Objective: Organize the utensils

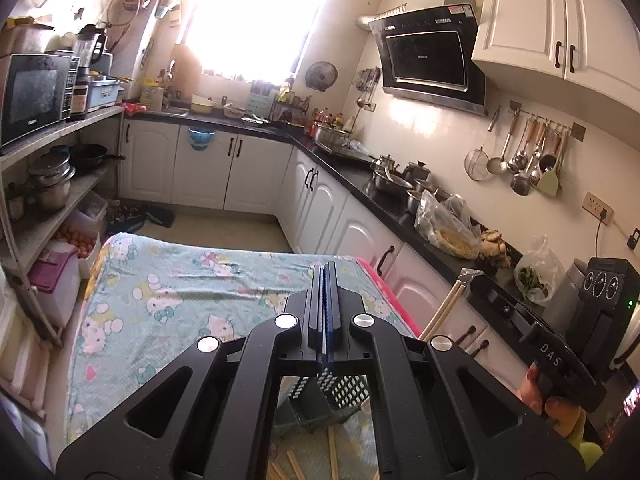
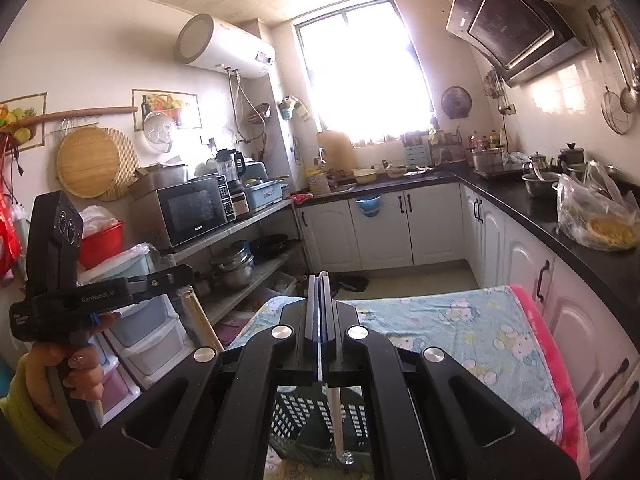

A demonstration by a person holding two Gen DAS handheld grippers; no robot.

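Note:
My left gripper (image 1: pixel 326 270) has its jaws pressed together; from its own view I see nothing between them. In the right wrist view the left gripper (image 2: pixel 188 294) shows at the left with pale wooden chopsticks (image 2: pixel 202 320) hanging from its fingers. My right gripper (image 2: pixel 320 280) is shut on a thin pale utensil (image 2: pixel 335 420) that hangs down over a dark perforated basket (image 2: pixel 304 416). In the left wrist view the right gripper (image 1: pixel 470 280) shows chopsticks (image 1: pixel 442 310) hanging from it. The basket (image 1: pixel 340 392) stands on the table under my left gripper, with loose chopsticks (image 1: pixel 332 452) beside it.
The table has a light blue cartoon-print cloth (image 1: pixel 180 288) with a pink edge (image 2: pixel 560 360). A black counter (image 1: pixel 400 208) with pots and bags runs along the right. Shelves (image 1: pixel 48 184) with a microwave (image 1: pixel 34 92) stand at the left.

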